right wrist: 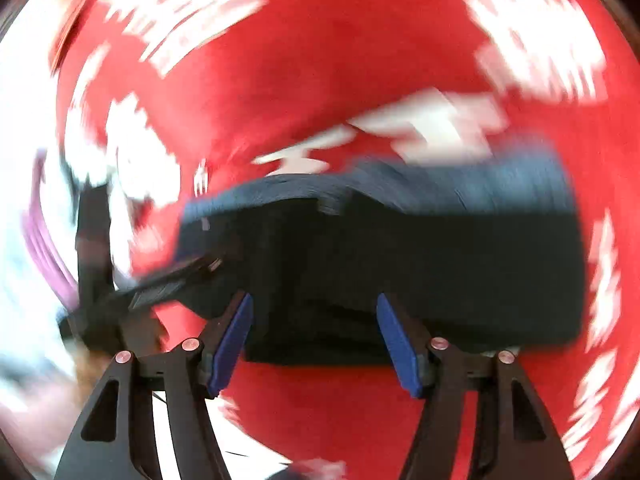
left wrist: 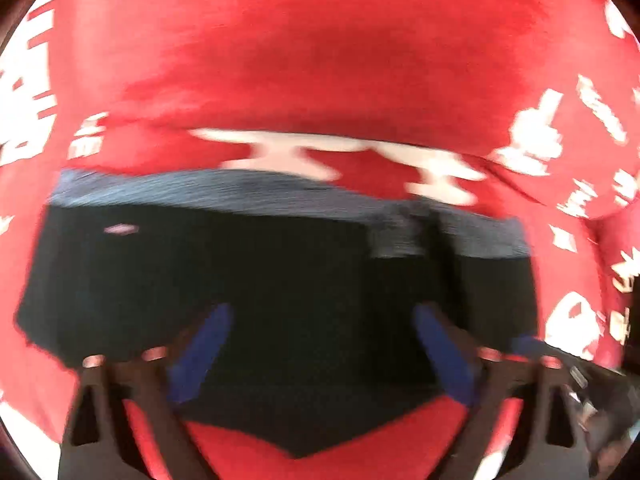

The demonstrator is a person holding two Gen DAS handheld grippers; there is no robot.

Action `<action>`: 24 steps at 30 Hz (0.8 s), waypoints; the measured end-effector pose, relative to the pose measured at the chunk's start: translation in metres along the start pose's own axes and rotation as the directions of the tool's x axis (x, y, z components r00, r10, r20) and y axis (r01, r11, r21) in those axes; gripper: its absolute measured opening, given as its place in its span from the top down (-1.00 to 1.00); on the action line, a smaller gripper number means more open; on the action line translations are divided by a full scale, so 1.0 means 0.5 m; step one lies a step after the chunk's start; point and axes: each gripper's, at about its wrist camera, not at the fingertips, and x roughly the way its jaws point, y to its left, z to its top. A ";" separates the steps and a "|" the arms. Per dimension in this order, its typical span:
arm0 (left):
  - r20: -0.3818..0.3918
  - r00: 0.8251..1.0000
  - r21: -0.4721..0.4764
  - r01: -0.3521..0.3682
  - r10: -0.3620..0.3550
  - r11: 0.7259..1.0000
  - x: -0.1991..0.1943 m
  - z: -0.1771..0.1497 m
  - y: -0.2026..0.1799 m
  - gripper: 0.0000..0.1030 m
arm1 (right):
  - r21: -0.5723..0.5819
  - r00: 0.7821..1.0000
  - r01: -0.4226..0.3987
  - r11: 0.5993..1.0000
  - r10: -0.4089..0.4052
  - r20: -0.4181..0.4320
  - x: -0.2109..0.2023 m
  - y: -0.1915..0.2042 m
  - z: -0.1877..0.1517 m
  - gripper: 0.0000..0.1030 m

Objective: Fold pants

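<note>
The pants (left wrist: 248,280) lay folded into a dark bundle on the red printed cloth (left wrist: 320,60). We held the left gripper (left wrist: 320,352) and right gripper (right wrist: 316,340) released above it, nothing grasped. Judged step: fold nearly complete; next, we would grip an edge or flatten the bundle.

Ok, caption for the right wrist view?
Open right gripper above folded dark pants on red-and-white printed cloth, heavily motion-blurred.

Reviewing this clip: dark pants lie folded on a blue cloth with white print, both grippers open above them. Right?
Not quite: the cloth is red with white print, not blue, as both wrist views show. The dark pants do lie folded on it, with the left gripper and right gripper open.
</note>
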 end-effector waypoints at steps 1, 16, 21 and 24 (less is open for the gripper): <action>-0.029 0.999 0.035 0.033 -0.032 0.999 0.011 0.004 -0.026 -0.44 | 0.129 0.999 -0.047 0.991 0.048 -0.005 -0.002 -0.056 -0.002 -0.31; -0.131 0.981 0.061 0.154 -0.145 0.986 0.030 0.030 -0.094 -0.09 | 0.510 0.960 -0.279 0.814 0.257 0.114 0.023 -0.215 -0.057 -0.25; -0.167 0.968 0.072 0.202 -0.187 0.977 0.048 0.026 -0.112 -0.10 | 0.522 0.951 -0.307 0.796 0.275 0.140 0.020 -0.223 -0.059 -0.24; -0.198 0.959 0.109 0.228 -0.204 0.968 0.085 0.020 -0.148 -0.10 | 0.524 0.948 -0.316 0.791 0.277 0.154 0.025 -0.225 -0.053 -0.24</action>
